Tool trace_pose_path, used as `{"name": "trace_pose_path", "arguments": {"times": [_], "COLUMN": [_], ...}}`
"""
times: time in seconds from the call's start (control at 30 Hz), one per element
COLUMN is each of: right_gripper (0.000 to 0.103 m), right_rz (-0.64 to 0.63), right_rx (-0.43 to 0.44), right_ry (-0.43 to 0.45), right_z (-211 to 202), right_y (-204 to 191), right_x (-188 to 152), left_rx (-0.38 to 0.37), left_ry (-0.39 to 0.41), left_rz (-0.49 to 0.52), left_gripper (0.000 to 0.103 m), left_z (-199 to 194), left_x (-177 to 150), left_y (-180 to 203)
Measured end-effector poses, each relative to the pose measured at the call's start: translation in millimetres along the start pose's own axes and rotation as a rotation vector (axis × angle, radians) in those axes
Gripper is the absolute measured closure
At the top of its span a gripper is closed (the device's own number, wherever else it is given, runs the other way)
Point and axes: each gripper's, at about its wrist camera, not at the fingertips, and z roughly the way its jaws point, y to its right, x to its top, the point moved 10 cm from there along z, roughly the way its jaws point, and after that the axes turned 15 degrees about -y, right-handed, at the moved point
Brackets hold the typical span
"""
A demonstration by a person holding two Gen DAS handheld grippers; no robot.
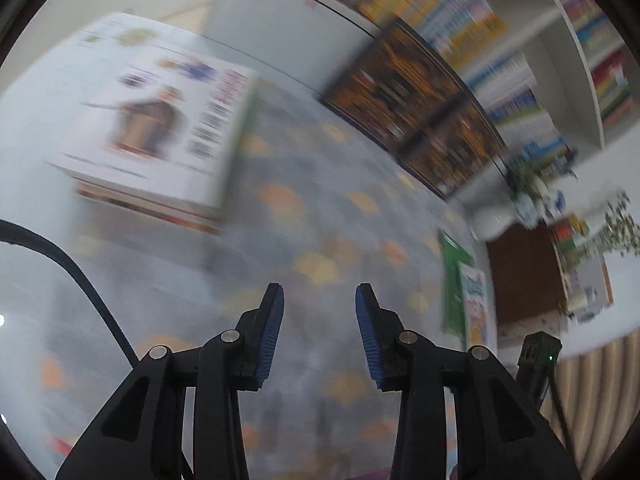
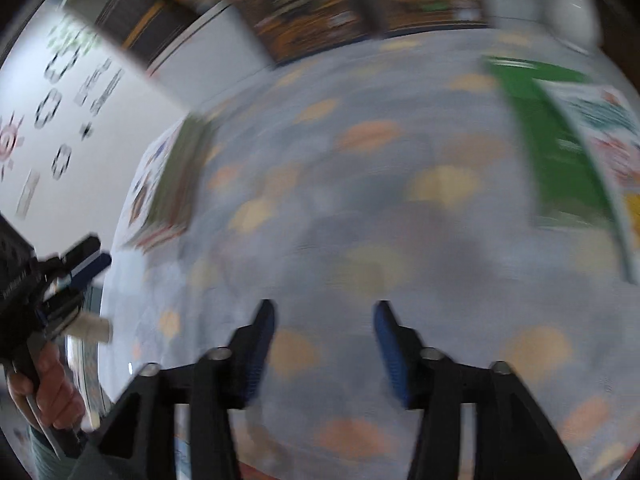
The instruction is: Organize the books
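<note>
1. A grey-blue counter (image 1: 304,216) with pale orange and yellow blotches fills both blurred views.
2. White shelves (image 1: 560,52) stand behind it.
3. A white wall (image 2: 100,128) carries printed signs.
4. Leafy plants (image 1: 616,228) sit at right.

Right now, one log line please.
left gripper: open, empty | right gripper: open, empty | book stack: on tablecloth

Motion blur smears book stack (image 1: 152,128) cover; shelf spines (image 1: 472,28) unreadable.
</note>
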Motion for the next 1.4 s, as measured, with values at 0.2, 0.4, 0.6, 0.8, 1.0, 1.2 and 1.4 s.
{"name": "trace_pose_path", "arguments": {"times": [0.2,0.4,0.6,0.8,1.0,1.2,1.4], "right_gripper": [0.046,0.046,0.046,0.046,0.058,0.064,0.063], "right_rz": [0.161,0.266,0.276,0.303,0.253,0.215,0.189], "right_rx": [-0.011,-0.030,-0.051,-0.094,-0.109,-0.090,-0.088], "right_ry": [0.094,0.146,0.169,0.194,0.198,0.173,0.155], "right_z": [-68,-111,-129,-135,-130,-111,-99], "right_y": [109,195,240,294,317,330,340], "right_x": [-8,-22,-11,23,77,122,147], "left_rx": [-0.064,-0.127,-0.152,-0.097,-0.074,-0.070,-0.062], "left_ry": [-0.098,-0.242,-0.323,-0.309,-0.317,-0.313,-0.332], "left_rz": [0.110,0.205,0.257,0.292,0.244,0.213,0.202], "left_gripper": [0.068,0.066,0.049,0.049,0.049,0.050,0.050], "left_z": [67,141,185,219,254,276,294], "left_x": [-35,-84,-103,-90,-64,-42,-30], "left_y": [98,185,241,264,265,266,268]}}
